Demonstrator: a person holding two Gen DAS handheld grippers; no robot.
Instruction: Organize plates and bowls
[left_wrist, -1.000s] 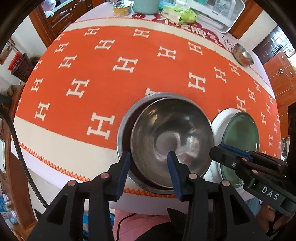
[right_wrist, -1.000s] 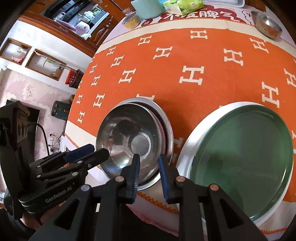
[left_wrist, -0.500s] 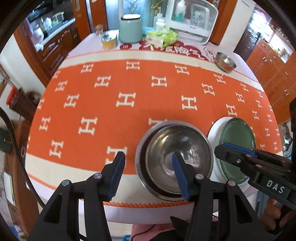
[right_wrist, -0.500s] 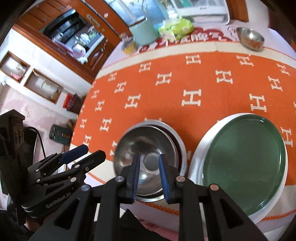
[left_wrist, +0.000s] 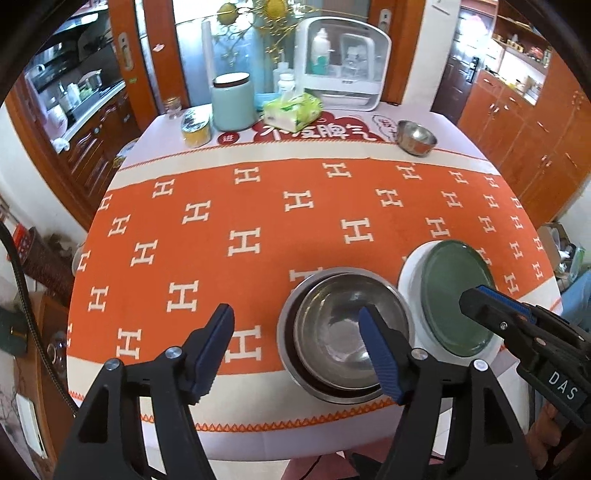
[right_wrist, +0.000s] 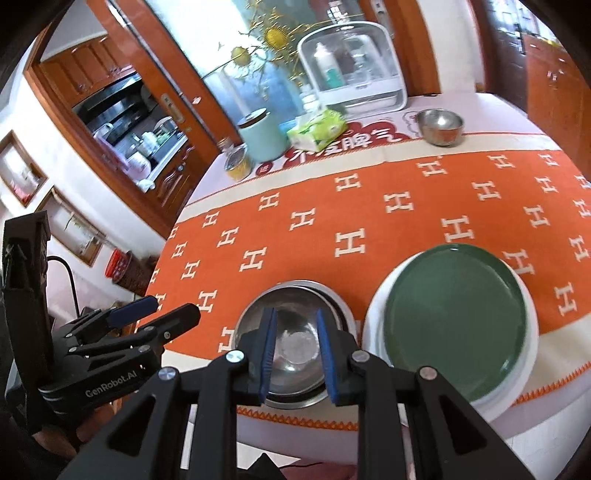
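Observation:
Two nested steel bowls (left_wrist: 343, 332) (right_wrist: 295, 332) sit at the near edge of the orange cloth. Right beside them a green plate (left_wrist: 456, 295) (right_wrist: 454, 317) lies on a white plate (left_wrist: 410, 269) (right_wrist: 375, 325). A small steel bowl (left_wrist: 415, 138) (right_wrist: 441, 125) stands at the far right. My left gripper (left_wrist: 295, 325) (right_wrist: 170, 308) hovers above the cloth left of the bowls, its jaws opening, nothing between them. My right gripper (right_wrist: 295, 321) (left_wrist: 476, 301) hangs over the nested bowls, pads narrowly apart and empty.
At the far side of the table stand a mint canister (left_wrist: 232, 103), a tissue pack (left_wrist: 291, 110), a tin can (left_wrist: 195, 129) and a white plastic cabinet (left_wrist: 343, 77). The table's near edge (left_wrist: 295, 443) is just below the grippers. Wooden cupboards line both sides.
Both grippers have lifted away from the bowls and tipped up, showing more of the room. The left jaws, which straddled the bowl's rim, have spread wide and let go.

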